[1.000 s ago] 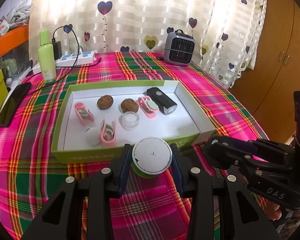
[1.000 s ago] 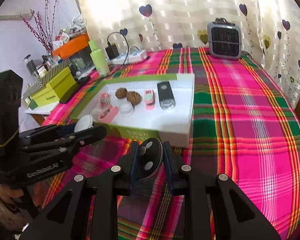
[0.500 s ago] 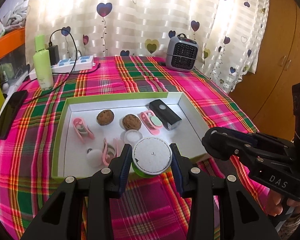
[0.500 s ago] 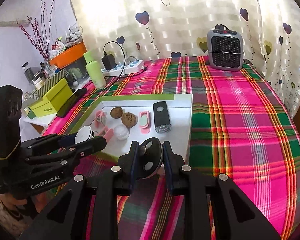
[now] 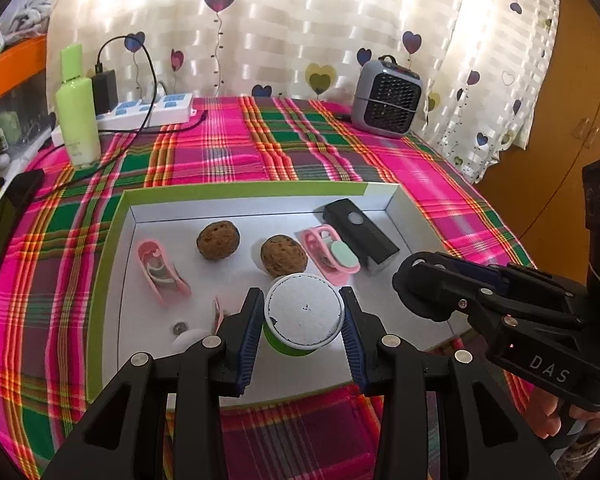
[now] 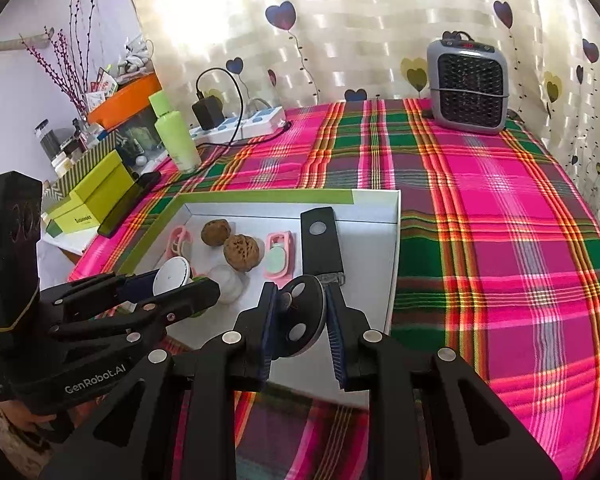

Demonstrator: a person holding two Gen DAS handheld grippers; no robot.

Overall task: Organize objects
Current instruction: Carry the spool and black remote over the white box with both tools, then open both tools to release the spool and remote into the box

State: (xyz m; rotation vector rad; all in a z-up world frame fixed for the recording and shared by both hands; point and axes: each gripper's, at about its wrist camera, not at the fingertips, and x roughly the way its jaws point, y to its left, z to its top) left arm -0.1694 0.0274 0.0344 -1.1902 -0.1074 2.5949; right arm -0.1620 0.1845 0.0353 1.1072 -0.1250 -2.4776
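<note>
- The left gripper [image 5: 303, 322] is clamped on a small green jar with a white lid [image 5: 303, 311], held over the near half of the white-lined tray [image 5: 416, 216]; the jar hangs above the tray floor, just this side of a walnut [image 5: 283, 255]
- The right gripper [image 6: 300, 316] is clamped on a dark round disc with metal studs [image 6: 302, 311], held edge-on over the near right part of the tray, close to the end of the black rectangular device [image 6: 321, 245]
- Already lying in the tray: two walnuts, three pink clips [image 5: 161, 270], a small translucent cup [image 6: 229, 283] and the black device
- Likely trouble, as I judge it: the jar sits right over crowded ground. Set down straight, it could land on the walnut or on the pink clip [image 5: 332, 253] beside it and tip over
- The translucent cup is hidden under the jar in the left wrist view, so its gap to the jar cannot be told from there; a blind lowering might knock it
- The disc is gripped by its faces and stands on edge, so on release it could roll across the smooth tray floor or strike the black device
- The two grippers are near each other over the same tray half; lowering both at once risks their fingers colliding
- The tray wall is low cardboard, and a nudge from either gripper could shift the whole tray on the plaid cloth [image 6: 500, 208]
</note>
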